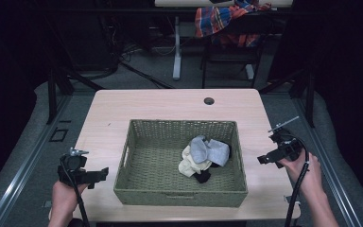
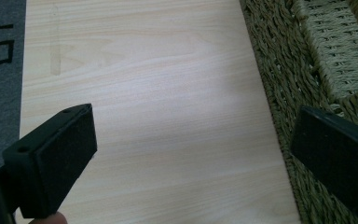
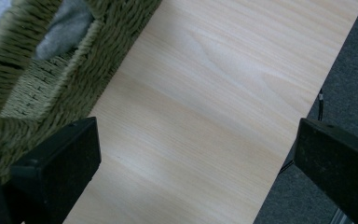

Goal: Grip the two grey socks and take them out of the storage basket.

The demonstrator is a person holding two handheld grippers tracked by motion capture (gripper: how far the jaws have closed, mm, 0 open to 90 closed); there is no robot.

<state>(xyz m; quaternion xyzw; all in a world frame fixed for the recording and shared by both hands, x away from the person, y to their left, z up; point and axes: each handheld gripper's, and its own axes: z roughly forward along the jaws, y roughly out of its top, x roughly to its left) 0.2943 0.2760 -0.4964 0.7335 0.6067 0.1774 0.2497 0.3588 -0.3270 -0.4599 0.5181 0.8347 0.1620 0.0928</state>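
A green woven basket [image 1: 137, 142] sits in the middle of a light wooden table [image 1: 170, 104]. Inside it lies a small heap of socks: grey ones [image 1: 210, 149], a cream one [image 1: 191, 165] and a black one [image 1: 202, 177]. My left gripper [image 1: 105, 173] hovers over the table's near left corner, left of the basket, open and empty. Its own view has bare wood between the jaws and the basket wall [image 2: 284, 70] at the right. My right gripper [image 1: 261, 160] is held right of the basket, open and empty. Its view shows the basket rim [image 3: 74, 70] and a grey sock [image 3: 67, 25] inside.
A round cable hole [image 1: 209, 100] lies near the table's far edge. Behind the table stand a white table leg [image 1: 177, 47] and a chair draped with a plaid cloth [image 1: 222, 21]. Grey floor [image 3: 349, 70] borders the table's right edge.
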